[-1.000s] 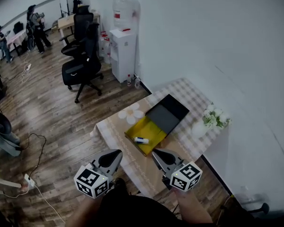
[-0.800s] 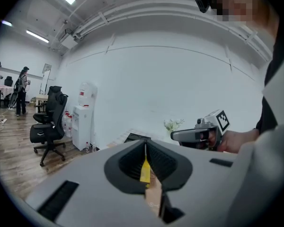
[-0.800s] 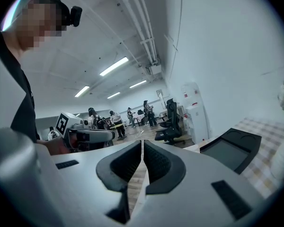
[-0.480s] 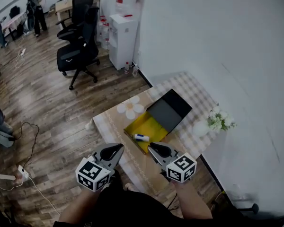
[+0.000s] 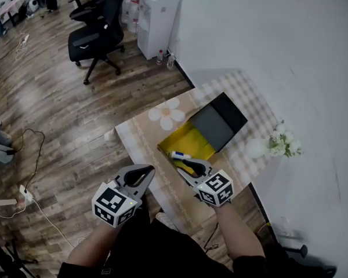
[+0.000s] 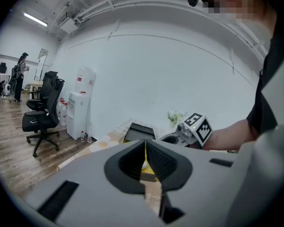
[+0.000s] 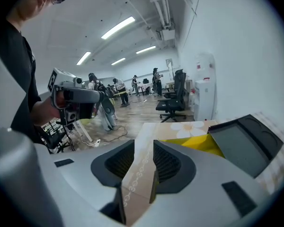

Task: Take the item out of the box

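while the left gripper hangs at the near edge of the tabletop with its jaws pressed together on nothing, only a hairline slit between the pads, the right gripper is over the near side of the box, its jaws opening with a clear gap and nothing between them; through that gap its own view shows only the beige cloth

the box lies open about the middle of the tabletop, a shallow yellow tray with its dark lid folded back toward the wall-side edge. the item, a small white tube-like thing with a blue end, lies flat inside the tray by its near wall, just beside the right gripper's tips; whether they touch it cannot be told from the head view, and the right gripper view does not show it

a white flower print marks the cloth just beside the box, toward the edge that faces the open room. the cloth turns to a pale check on the wall side, and there, near the right-hand corner, a round white vase stands with white flowers. on the wooden floor beyond the tabletop are a black office chair and a white water dispenser against the wall
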Available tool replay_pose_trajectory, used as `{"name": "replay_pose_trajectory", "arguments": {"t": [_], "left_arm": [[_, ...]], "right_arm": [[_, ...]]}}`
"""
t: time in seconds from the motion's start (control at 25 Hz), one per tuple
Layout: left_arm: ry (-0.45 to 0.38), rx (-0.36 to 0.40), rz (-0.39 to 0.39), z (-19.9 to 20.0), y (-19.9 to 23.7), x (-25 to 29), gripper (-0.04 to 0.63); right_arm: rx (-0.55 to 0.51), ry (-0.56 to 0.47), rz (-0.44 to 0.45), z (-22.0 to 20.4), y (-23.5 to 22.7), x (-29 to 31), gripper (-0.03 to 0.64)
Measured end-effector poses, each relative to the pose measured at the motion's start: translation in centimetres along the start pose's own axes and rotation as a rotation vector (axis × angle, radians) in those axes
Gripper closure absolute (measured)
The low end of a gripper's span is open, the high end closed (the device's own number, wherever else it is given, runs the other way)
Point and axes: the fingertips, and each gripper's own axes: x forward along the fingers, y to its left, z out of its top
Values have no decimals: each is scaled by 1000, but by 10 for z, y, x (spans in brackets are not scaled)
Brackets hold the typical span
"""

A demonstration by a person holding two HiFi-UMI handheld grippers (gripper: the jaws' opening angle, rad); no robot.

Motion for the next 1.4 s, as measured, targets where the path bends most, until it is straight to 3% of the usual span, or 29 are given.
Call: {"name": "replay_pose_trajectory", "arguments": {"t": [0.08, 0.36, 0.6, 1.0, 1.4], "left_arm": [[6, -10, -4, -3, 7, 1, 574], [6, -22, -7, -3, 22, 6, 575], [6, -48, 36, -4, 41, -2, 574], [10, -75, 80, -13, 58, -15, 574], [-13, -22, 117, 12, 56, -28, 575]], "right_arm": [[0, 46, -4, -9, -10, 11, 491], [-156, 219, -72, -48, -53, 41, 491], [-205, 362, -23, -77, -63, 64, 489], [-470, 590, 16, -108, -74, 100, 489], [-437, 591, -24, -105, -81, 95, 486]]}}
